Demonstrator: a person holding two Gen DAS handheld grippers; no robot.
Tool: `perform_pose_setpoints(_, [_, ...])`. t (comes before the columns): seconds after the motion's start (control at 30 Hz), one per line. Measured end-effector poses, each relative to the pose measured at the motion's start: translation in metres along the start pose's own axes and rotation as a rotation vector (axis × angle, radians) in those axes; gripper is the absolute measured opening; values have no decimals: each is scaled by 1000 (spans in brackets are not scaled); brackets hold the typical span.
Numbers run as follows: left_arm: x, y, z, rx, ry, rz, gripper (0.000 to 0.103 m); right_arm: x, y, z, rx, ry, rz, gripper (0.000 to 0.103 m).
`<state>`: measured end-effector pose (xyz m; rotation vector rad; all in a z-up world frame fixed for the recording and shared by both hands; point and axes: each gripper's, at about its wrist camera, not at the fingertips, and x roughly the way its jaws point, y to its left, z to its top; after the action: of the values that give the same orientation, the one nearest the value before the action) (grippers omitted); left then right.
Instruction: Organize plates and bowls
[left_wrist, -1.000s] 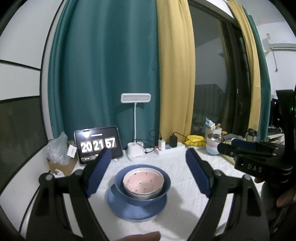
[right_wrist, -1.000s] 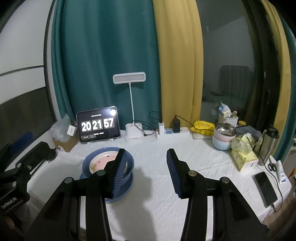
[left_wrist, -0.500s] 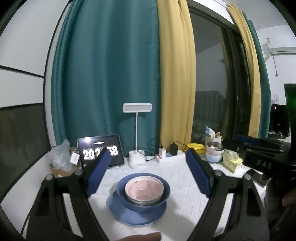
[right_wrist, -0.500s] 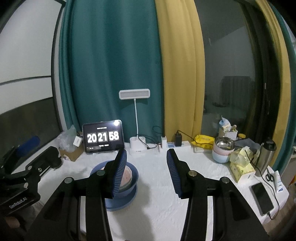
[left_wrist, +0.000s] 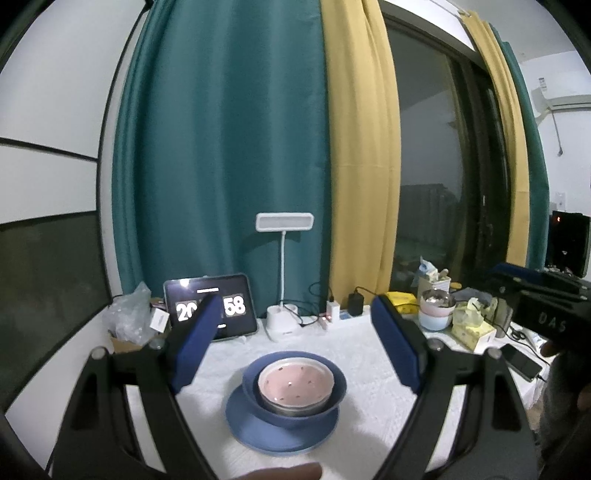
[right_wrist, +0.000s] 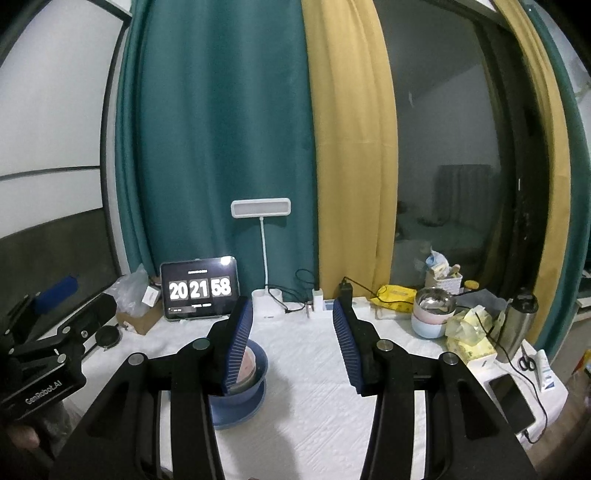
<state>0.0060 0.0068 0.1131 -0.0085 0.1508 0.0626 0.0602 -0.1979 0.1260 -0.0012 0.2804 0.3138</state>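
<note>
1. Three dishes sat nested near the middle of the white-covered table (left_wrist: 369, 354): a pink speckled bowl (left_wrist: 295, 382) inside a blue bowl (left_wrist: 334, 400), on a blue plate (left_wrist: 258, 428).
2. The left gripper (left_wrist: 295, 343) stood spread wide and empty, above and short of the stack.
3. The right gripper (right_wrist: 293, 343) was part-spread and held nothing; its left pad hid part of the stack.
4. A tablet clock (right_wrist: 199, 290) at the back edge read "20 21 58".
5. The left tool's body read "GenRobot.AI"; the right tool's read "DAS".
6. A second stack of bowls (right_wrist: 432, 314) stood toward the back right corner.
</note>
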Motion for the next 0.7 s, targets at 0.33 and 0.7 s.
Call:
perform_pose_setpoints(0.33, [-2,0,1,-1,-1,18,84,-2,-4,1,0,-7,-13,48])
perform_pose_setpoints(0.7, [-3,1,1,-3,4,23,84,-2,-3,0,1,-5,-14,48])
